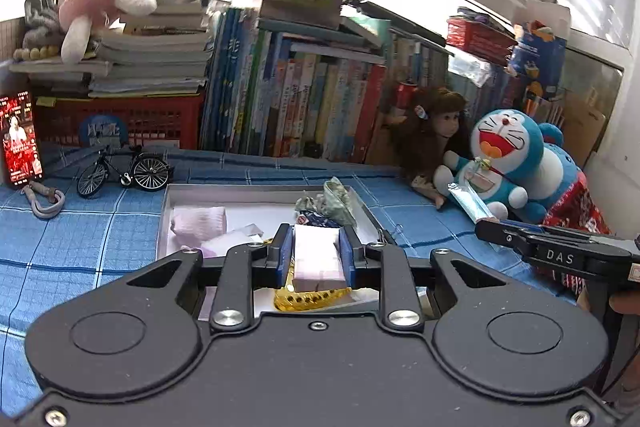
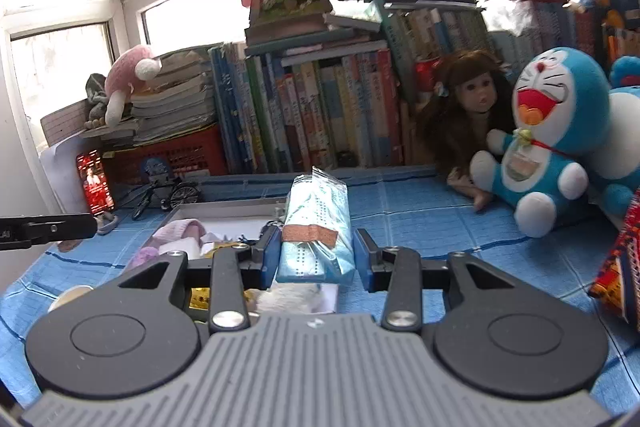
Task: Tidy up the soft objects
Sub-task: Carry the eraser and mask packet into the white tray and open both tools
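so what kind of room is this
Probably a child's bedroom or study corner at home: a blue checked cloth covers the surface under a window, packed with children's books, a blue cat plush and a doll.

The letters "DAS" stood in white on the black finger of the right gripper [image 1: 490,229], seen in the left wrist view. Print on the book spines [image 1: 304,99] and the phone screen [image 1: 20,139] was too small to read.

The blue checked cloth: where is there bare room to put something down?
The blue checked cloth lies bare between the grey tray and the Doraemon plush, and left of the tray before the toy bicycle. The tray itself is crowded.
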